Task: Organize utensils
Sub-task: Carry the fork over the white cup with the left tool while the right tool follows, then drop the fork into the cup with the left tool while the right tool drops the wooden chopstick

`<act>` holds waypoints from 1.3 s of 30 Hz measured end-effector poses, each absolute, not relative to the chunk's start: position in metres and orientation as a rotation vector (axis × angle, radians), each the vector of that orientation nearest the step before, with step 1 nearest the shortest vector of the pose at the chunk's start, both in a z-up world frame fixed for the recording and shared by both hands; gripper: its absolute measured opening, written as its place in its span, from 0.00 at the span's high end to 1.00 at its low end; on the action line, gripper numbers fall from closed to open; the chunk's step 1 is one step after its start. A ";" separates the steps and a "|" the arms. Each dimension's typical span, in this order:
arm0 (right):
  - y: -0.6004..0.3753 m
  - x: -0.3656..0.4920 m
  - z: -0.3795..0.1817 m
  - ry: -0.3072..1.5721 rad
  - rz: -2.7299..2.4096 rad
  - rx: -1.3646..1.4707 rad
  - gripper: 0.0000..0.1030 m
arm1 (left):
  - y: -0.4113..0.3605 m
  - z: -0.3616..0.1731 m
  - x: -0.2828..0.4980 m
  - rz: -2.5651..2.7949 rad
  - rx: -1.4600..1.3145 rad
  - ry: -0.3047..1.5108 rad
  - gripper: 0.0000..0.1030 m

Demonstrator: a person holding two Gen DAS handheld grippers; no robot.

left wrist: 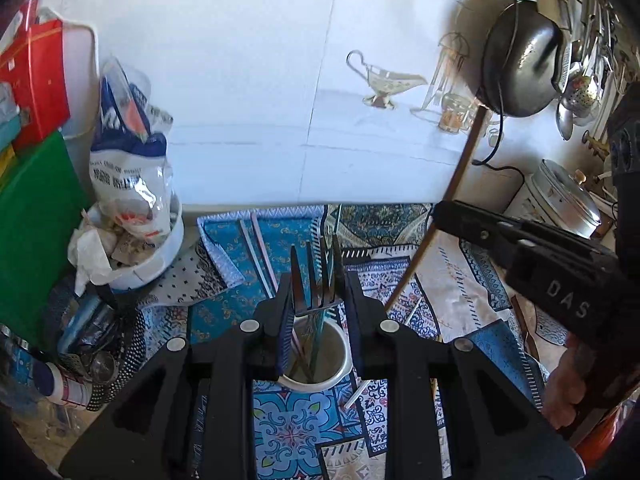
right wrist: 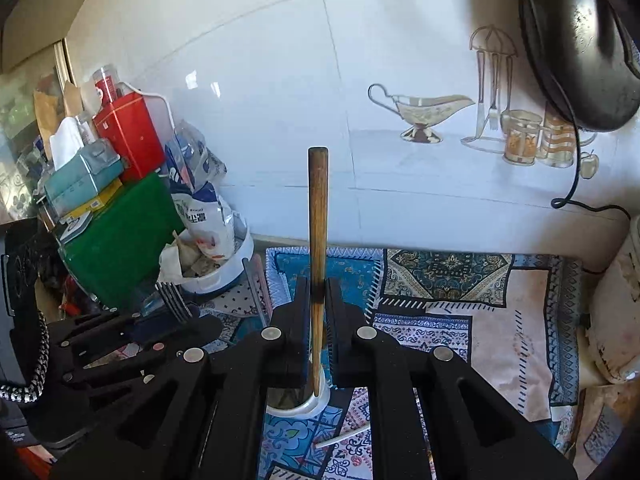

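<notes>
Left gripper (left wrist: 316, 288) jaws pinch the stiff, slippery fork (left wrist: 320, 276) over the cup (left wrist: 320, 360); right gripper (right wrist: 318, 296) jaws pinch the light, rigid chopstick (right wrist: 318, 216) mid-shaft.

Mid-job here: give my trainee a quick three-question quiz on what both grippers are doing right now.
1. True or false: the left gripper is shut on a fork whose tines point up.
2. Multiple choice: what does the right gripper hold? A) a metal spoon B) a wooden chopstick C) a plastic straw
3. Fill in: in both wrist views, a white ____ sits on the patterned cloth just below the fingertips.

Key
1. True. The fork's handle reaches down into the cup.
2. B. The wooden chopstick stands nearly upright between the shut jaws, its lower end at the cup's mouth.
3. Cup.
</notes>
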State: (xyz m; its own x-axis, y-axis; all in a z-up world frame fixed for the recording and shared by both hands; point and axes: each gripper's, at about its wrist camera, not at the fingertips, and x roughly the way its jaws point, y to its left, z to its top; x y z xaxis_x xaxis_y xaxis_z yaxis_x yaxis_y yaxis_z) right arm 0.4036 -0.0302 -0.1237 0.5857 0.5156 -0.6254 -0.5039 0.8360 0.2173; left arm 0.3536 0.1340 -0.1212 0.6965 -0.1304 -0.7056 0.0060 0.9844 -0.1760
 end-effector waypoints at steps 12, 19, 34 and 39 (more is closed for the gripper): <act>-0.010 0.420 -0.164 0.875 0.573 -0.002 0.93 | 0.149 -0.191 0.372 -0.107 -0.195 0.988 0.78; 0.003 0.424 -0.191 0.960 0.553 -0.046 0.93 | 0.153 -0.213 0.380 -0.115 -0.213 1.057 0.78; -0.026 0.408 -0.159 0.891 0.520 -0.067 0.73 | 0.145 -0.166 0.376 -0.090 -0.194 0.941 0.78; -0.059 0.401 -0.145 0.851 0.468 -0.062 0.73 | 0.126 -0.149 0.370 -0.109 -0.159 0.901 0.77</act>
